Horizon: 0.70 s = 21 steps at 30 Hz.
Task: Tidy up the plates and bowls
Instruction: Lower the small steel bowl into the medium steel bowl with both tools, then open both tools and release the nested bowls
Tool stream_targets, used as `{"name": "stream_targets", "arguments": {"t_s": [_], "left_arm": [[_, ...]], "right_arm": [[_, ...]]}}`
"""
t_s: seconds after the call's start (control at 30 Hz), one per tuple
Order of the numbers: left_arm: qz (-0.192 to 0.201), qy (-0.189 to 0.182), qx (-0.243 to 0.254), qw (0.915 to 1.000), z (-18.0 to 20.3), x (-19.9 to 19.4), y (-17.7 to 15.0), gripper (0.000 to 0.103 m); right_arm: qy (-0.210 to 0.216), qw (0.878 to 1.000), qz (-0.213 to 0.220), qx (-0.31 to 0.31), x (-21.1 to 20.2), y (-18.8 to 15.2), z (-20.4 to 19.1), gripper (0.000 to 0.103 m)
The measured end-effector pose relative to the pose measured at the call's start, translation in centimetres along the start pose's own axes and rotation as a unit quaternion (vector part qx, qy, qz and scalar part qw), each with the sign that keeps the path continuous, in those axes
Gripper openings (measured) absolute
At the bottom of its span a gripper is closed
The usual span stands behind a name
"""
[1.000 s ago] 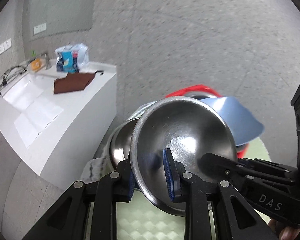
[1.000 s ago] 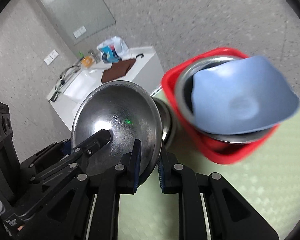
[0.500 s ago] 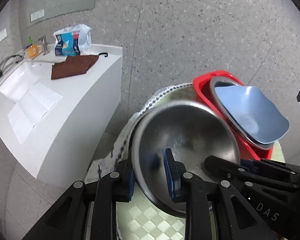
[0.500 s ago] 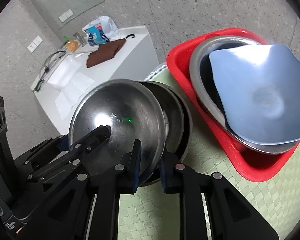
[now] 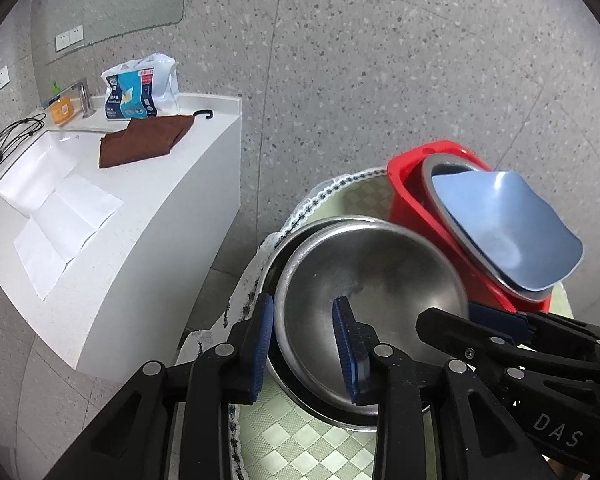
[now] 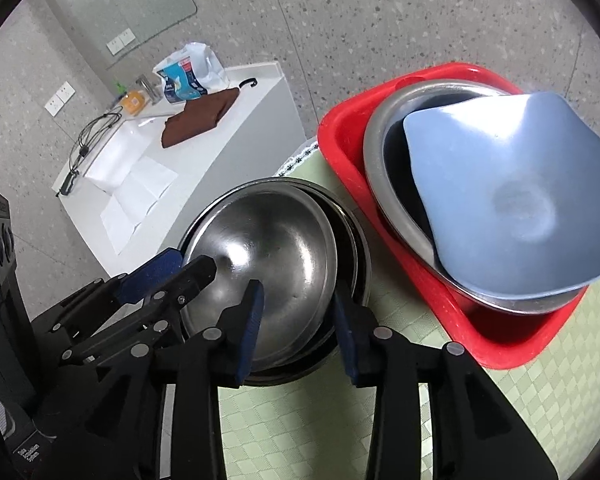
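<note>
Fingers of both the left gripper point(image 5: 306, 348) and right gripper point(image 6: 298, 330) stood parted astride the round shiny steel bowl's point(image 6: 268, 268) near rim, nested in 1 larger steel bowl point(image 6: 360, 264).

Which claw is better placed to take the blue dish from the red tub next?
Right, probably. The right claw is open, and the blue dish in the red tub lies just beside it; the left claw stands across the steel bowl, farther away.
</note>
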<state>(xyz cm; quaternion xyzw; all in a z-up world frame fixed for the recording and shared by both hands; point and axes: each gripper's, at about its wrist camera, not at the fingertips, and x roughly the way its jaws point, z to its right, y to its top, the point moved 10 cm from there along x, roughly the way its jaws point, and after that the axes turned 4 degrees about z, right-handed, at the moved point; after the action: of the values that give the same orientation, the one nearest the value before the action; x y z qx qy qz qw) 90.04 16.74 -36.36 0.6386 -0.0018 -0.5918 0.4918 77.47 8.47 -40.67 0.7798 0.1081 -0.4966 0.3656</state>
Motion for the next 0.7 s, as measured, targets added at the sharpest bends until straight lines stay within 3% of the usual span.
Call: {"name": "stream_targets", "arguments": {"t_s": [0.07, 0.2, 0.37, 0.47, 0.7], "left_arm": [[0.01, 0.012, -0.002, 0.9999, -0.4, -0.6, 0.0, 0.047], [0.029, 0.015, -0.01, 0.9994, -0.7, -2.2, 0.1, 0.063], [0.061, 0.026, -0.016, 0.9977, -0.7, -4.8, 0.0, 0.086], [0.079, 0.029, -0.028, 0.996, -0.9, -6.4, -0.4, 0.1], [0.067, 0.044, -0.043, 0.9959, -2.5, -6.8, -2.8, 0.102]], "right_arm": [[-0.008, 1.0, 0.008, 0.002, -0.5, 0.1, 0.2, 0.045], [-0.009, 1.0, 0.024, 0.009, -1.9, 0.2, 0.6, 0.054], [-0.012, 0.999, 0.05, 0.016, -4.4, 0.1, 1.0, 0.057], [-0.01, 0.997, 0.069, 0.028, -5.9, -0.2, 1.3, 0.065], [0.003, 0.996, 0.07, 0.062, -6.6, -1.9, 2.0, 0.071]]}}
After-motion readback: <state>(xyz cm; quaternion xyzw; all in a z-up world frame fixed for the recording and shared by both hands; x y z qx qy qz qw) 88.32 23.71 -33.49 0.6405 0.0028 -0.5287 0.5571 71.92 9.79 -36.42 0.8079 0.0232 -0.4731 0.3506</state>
